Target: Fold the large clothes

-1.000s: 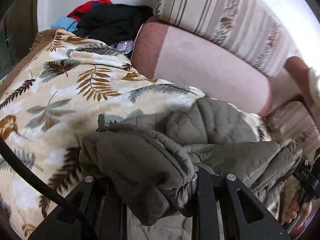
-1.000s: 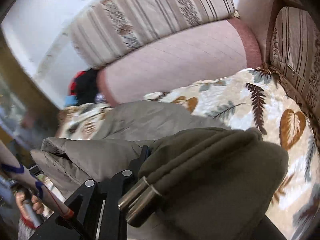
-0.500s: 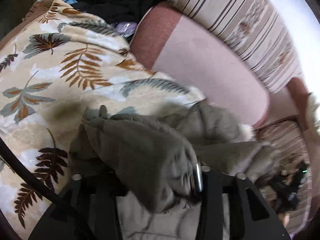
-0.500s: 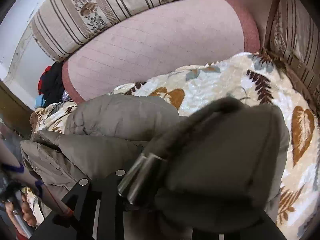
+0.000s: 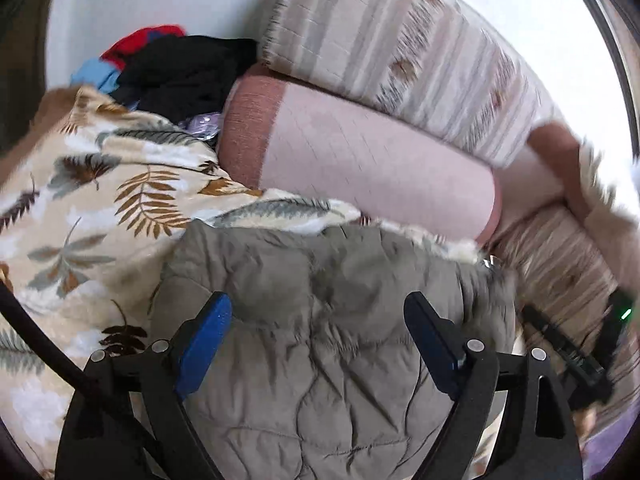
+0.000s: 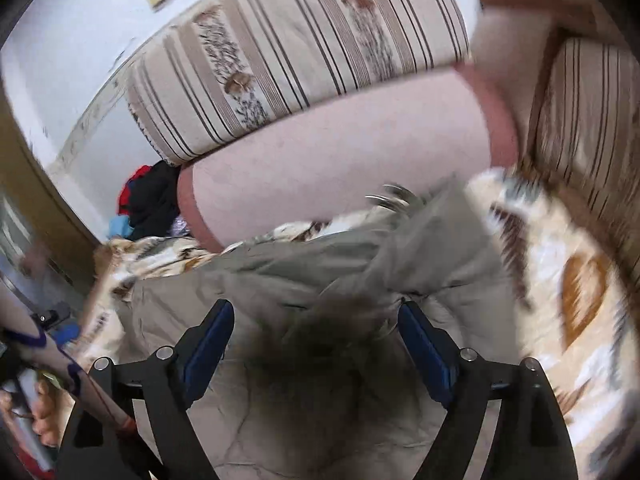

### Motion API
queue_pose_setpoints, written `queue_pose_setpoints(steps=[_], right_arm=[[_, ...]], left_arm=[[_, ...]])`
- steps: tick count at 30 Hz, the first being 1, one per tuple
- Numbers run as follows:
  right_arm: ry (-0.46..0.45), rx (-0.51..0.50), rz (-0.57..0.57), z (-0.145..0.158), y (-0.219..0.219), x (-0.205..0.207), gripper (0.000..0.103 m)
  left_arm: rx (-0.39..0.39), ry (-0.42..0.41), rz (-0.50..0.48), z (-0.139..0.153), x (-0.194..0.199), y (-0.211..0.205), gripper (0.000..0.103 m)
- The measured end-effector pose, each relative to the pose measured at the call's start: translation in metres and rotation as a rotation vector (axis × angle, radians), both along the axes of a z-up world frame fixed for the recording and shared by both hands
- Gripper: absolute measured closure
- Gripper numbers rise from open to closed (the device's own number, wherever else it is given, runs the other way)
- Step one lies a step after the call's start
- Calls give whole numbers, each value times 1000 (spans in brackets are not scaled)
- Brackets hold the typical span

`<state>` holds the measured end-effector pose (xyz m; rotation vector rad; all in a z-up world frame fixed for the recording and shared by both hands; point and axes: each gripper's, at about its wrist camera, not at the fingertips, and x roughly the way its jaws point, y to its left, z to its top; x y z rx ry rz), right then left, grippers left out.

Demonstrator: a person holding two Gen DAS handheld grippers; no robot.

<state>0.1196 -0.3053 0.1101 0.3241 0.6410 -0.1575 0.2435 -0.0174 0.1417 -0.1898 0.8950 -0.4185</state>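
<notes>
An olive-grey quilted jacket lies on the leaf-patterned blanket of the sofa. My left gripper is open and empty, its blue-padded fingers spread just above the jacket. In the right wrist view the same jacket lies folded over with a fold running up to the right. My right gripper is open and empty above it. The views are motion-blurred.
A pink bolster and a striped cushion line the sofa back. A pile of black, red and blue clothes sits at the far left end. A striped armrest bounds the right side.
Both grippers were shut on bunched parts of the jacket. Both have opened and let go, and the jacket has dropped flat onto the blanket.
</notes>
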Motion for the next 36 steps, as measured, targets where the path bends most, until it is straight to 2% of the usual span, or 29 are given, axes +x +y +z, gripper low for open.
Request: queue_pose_setpoints(steps=[5, 11, 12, 13, 16, 21, 24, 27, 30, 33, 36], right_arm=[[77, -177, 49, -23, 30, 17, 15], [200, -276, 41, -83, 23, 66, 15], [207, -287, 40, -90, 19, 71, 14], [205, -291, 37, -98, 14, 80, 13], [197, -259, 22, -107, -2, 98, 8], [192, -159, 11, -121, -30, 132, 1], [175, -126, 9, -126, -34, 139, 1], [177, -122, 11, -127, -32, 136, 0], [212, -166, -8, -118, -26, 134, 1], [200, -194, -17, -98, -20, 106, 2], [171, -187, -4, -78, -27, 58, 2]], left_arm=[[82, 16, -66, -31, 3, -47, 16], [272, 17, -57, -81, 42, -90, 16], [285, 27, -49, -91, 53, -92, 13], [280, 37, -40, -99, 63, -92, 8], [228, 63, -16, -114, 90, -90, 3], [204, 37, -1, -126, 112, -95, 0], [168, 38, 4, -130, 116, -92, 0], [175, 48, 10, -126, 114, -91, 0], [159, 54, 24, -109, 99, -78, 4], [139, 15, 40, -87, 73, -49, 4], [116, -11, 65, -70, 43, -6, 4]])
